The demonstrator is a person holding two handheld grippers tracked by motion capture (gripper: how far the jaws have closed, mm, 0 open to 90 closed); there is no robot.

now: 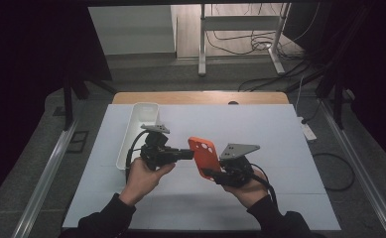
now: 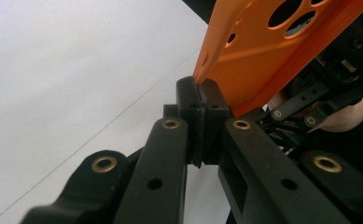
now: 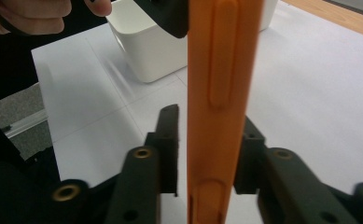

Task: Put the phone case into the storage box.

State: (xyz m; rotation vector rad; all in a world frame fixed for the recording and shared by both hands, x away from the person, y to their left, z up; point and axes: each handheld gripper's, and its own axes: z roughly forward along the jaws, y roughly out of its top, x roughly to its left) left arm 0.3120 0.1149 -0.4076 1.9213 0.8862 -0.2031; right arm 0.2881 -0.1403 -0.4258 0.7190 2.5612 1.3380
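I hold an orange phone case (image 1: 203, 154) up off the tabletop (image 1: 280, 148), in the air between my two hand-held grippers, over the middle of the white sheet and a little toward the near edge. My left hand-held gripper (image 1: 189, 154) comes in from the left and points sideways at the case; its jaws are clenched tight on the case's thin side wall, and in the left gripper view the two pads (image 2: 188, 105) meet right at the orange edge (image 2: 282, 51), with the camera cut-outs of the case showing above them. My right hand-held gripper (image 1: 211, 173) sits under the lower end of the case, just beside the left one. In the right gripper view the case (image 3: 221, 93) stands edge-on and upright between the two jaws: the left pad (image 3: 169, 140) stands apart from the orange wall with a sliver of white sheet showing between them, while the right pad sits close behind the case, and I cannot tell whether it touches. So the right grip is released, with the case between its jaws, and the left one carries it. A white bin (image 1: 138, 131) stands on the tabletop toward the far left corner of the sheet, behind my left hand (image 1: 146, 176).
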